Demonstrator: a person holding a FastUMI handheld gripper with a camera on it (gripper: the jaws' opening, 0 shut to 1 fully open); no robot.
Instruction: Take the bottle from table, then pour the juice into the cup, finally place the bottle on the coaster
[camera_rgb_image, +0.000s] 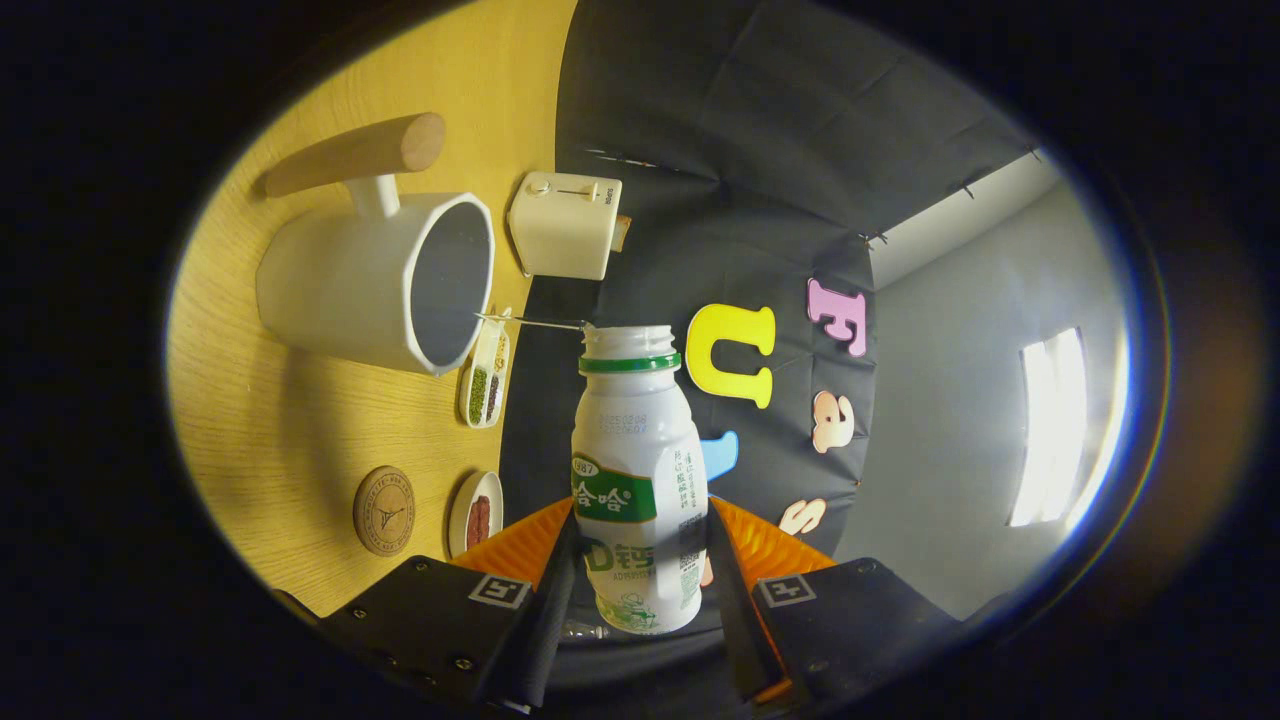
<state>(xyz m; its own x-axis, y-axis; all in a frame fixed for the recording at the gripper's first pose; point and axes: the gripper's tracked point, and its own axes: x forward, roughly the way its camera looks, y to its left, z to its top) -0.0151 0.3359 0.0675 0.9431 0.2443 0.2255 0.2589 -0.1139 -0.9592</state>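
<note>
Several things share the wooden table (300, 420) around us: a white cup (375, 280) with a wooden handle (355, 155), a cream toaster (565, 225) beyond it, a long dish (487, 375) of green and dark bits by the cup's rim, a small round plate (476, 512) with something dark red on it, and a round wooden coaster (384, 510) beside that plate. Nothing stands between the bottle and the cup's open mouth.

We see the gripper (640, 560) pinching the bottle (637, 480), one finger pressed on each side of its lower body, so the bottle sits between the fingers and reaches out ahead of them. Its long axis runs straight forward along the fingers, the uncapped neck with the green ring (629, 363) at the far end. The open top lies just beside the cup's rim, near the end of the long dish. The coaster lies well apart from the bottle.
</note>
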